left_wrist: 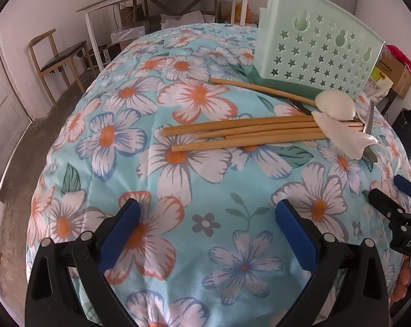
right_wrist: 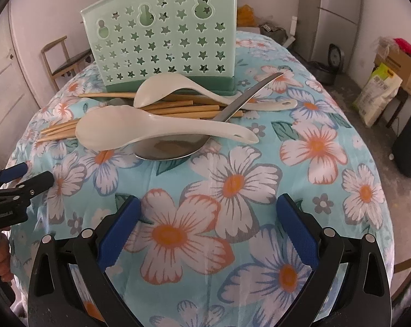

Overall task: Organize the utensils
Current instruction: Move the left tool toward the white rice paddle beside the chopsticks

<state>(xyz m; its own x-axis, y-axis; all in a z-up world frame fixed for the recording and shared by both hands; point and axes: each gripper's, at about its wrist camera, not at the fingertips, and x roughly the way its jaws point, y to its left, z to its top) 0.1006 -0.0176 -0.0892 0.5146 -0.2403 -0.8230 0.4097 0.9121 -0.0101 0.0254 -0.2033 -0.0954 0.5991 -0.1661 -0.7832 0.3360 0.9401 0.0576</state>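
The green star-holed holder [right_wrist: 164, 46] stood upright at the far side of the flowered quilt [right_wrist: 232, 190], its inside hidden, while chopsticks [left_wrist: 243, 132], two white spoons [right_wrist: 161, 129] and a metal spoon [right_wrist: 167, 148] lay piled before it, and the left claw [left_wrist: 208, 231] and right claw [right_wrist: 209, 231] hung wide open, empty.

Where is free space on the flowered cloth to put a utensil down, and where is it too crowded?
Free: the wide cloth between the right gripper and the metal spoon; also the cloth left of the chopsticks, before the left gripper. Crowded: the strip before the green holder, where both white spoons, chopsticks and metal spoon overlap.
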